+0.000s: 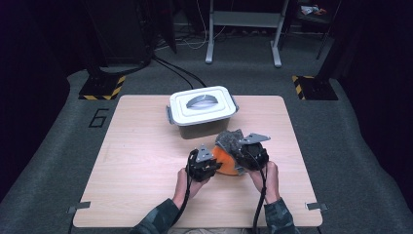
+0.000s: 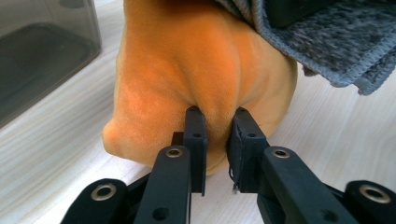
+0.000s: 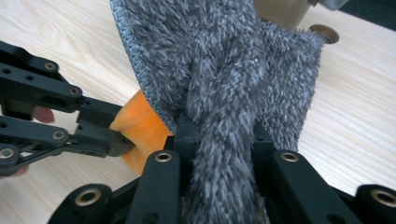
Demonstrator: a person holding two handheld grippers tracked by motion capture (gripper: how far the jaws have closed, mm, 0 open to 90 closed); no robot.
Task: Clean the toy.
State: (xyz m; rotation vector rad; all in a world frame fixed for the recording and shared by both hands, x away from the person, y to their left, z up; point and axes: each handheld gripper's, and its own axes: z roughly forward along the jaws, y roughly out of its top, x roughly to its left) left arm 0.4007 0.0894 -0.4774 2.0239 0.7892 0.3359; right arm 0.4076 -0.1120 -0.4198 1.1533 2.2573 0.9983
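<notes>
An orange plush cloth (image 1: 225, 161) lies bunched on the wooden table (image 1: 141, 161) between both hands. My left gripper (image 2: 217, 121) is shut on a fold of the orange cloth (image 2: 201, 70). A grey fluffy cloth (image 1: 230, 138) lies partly over the orange one. My right gripper (image 3: 219, 130) is shut on a thick fold of the grey cloth (image 3: 219, 70), which drapes over its jaws. In the right gripper view the left gripper (image 3: 100, 135) pinches the orange cloth (image 3: 140, 128) at the left. From above, the left gripper (image 1: 203, 163) and right gripper (image 1: 251, 155) sit close together.
A grey plastic box with a white latched lid (image 1: 202, 105) stands just behind the cloths at the table's middle. Its dark wall (image 2: 42, 51) is close on the left in the left gripper view. A table hole (image 3: 324, 32) lies beyond the grey cloth.
</notes>
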